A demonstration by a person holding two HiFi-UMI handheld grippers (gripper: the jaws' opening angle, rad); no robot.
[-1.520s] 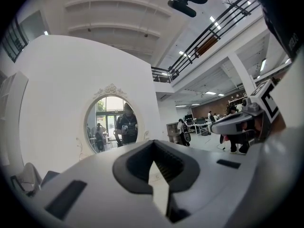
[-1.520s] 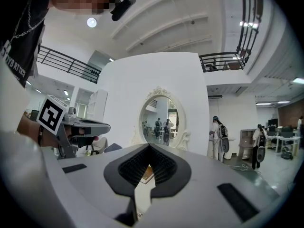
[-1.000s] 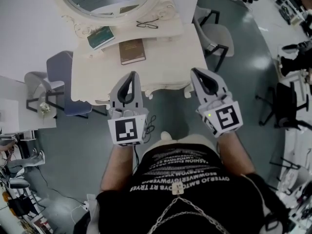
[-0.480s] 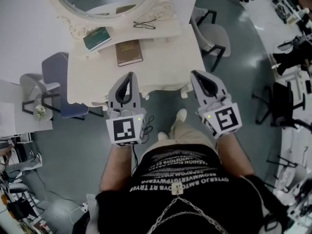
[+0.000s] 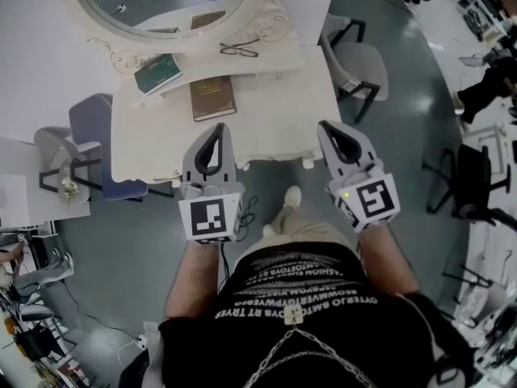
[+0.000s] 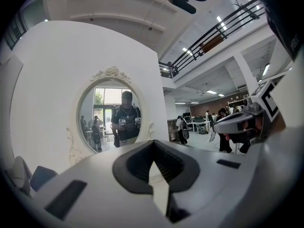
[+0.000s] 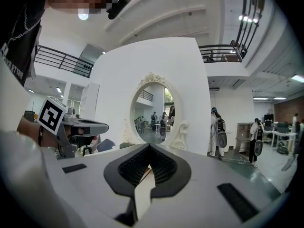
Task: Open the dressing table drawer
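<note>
Grey workshop floor (image 5: 121,233) surrounds a white dressing table (image 5: 266,128) with an oval mirror (image 5: 161,6), two books and a pair of glasses (image 5: 239,50) on its top. The drawer sits in the table's front, under the near edge of the top. From above, that front is hidden, so neither the drawer nor its handle can be seen.

The left gripper (image 5: 218,129) and right gripper (image 5: 329,129) are held side by side, tips over the near edge. Each has its jaws pressed together on nothing.

The main risk, as I judge it, is reaching blind. The grippers point almost level at the mirror, so they could ride over the top or bump its edge instead of dropping to the handle. Jaws that stay together would only nudge the handle, not catch it.

Compared with a second ago, a knee and shoe (image 5: 291,194) have come forward between the arms, and the table has slid slightly leftward in the head view. Both pairs of jaws remain closed.
</note>
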